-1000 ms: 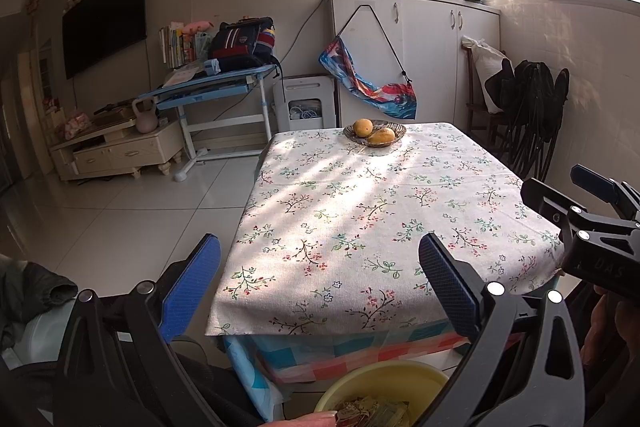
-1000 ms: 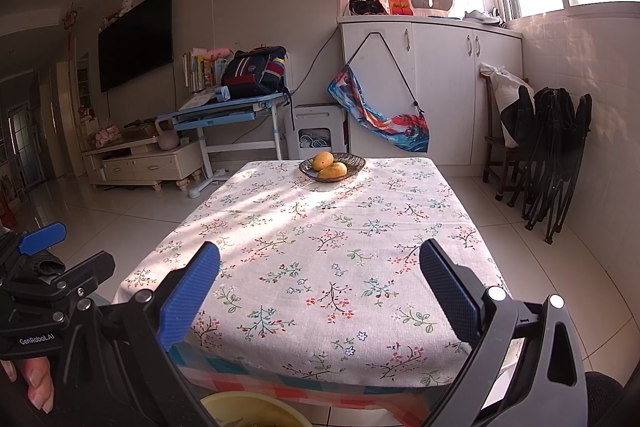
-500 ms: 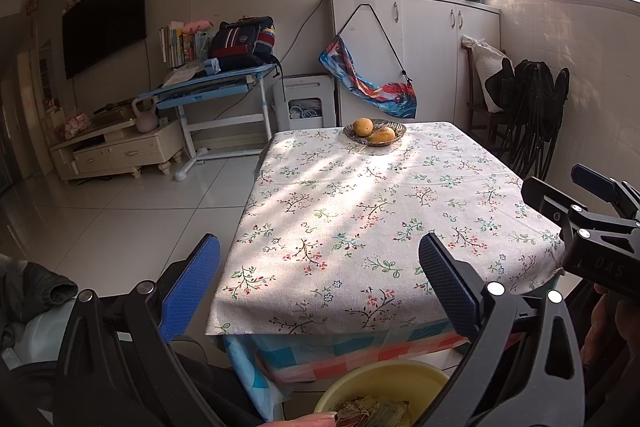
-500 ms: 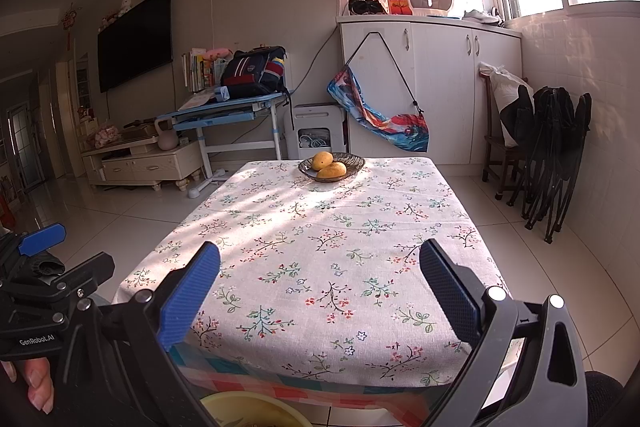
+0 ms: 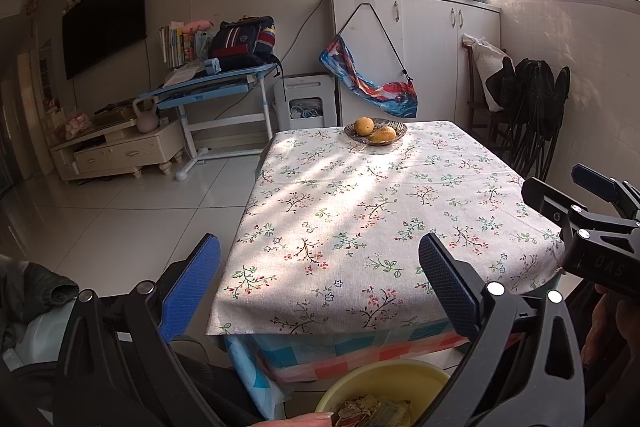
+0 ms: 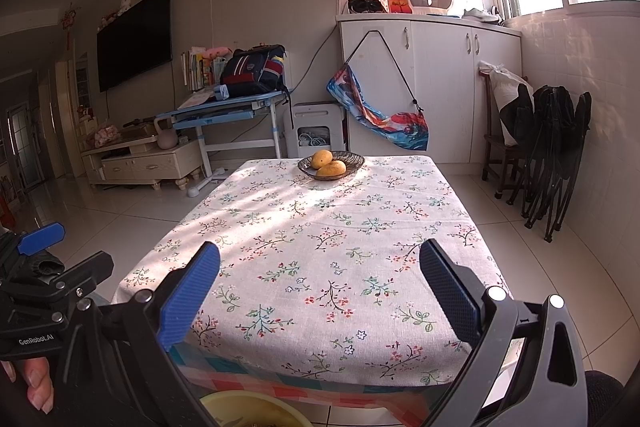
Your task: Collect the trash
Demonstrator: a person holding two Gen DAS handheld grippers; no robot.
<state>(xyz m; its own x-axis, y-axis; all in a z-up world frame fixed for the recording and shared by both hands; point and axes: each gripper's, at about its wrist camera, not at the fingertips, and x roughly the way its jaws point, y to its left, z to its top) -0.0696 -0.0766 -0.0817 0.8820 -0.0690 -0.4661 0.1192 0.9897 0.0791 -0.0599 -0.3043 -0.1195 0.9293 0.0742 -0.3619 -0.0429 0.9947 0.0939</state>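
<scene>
A yellow bin (image 5: 384, 383) sits low in front of the table's near edge, with crumpled brownish trash (image 5: 372, 411) inside; its rim (image 6: 244, 403) shows at the bottom of the right wrist view. My left gripper (image 5: 320, 275) is open and holds nothing, hovering above the bin and short of the table. My right gripper (image 6: 320, 279) is also open and holds nothing, over the table's near edge. Each gripper shows at the side of the other's view. The floral tablecloth (image 6: 320, 235) carries no loose trash that I can see.
A dark bowl of two mangoes (image 6: 330, 165) stands at the table's far end. Folded black chairs (image 6: 556, 151) lean on the right wall. A white cabinet (image 6: 432, 83), a blue desk (image 6: 224, 115) and a TV stand (image 6: 140, 163) are behind. Tiled floor (image 5: 120, 211) lies left.
</scene>
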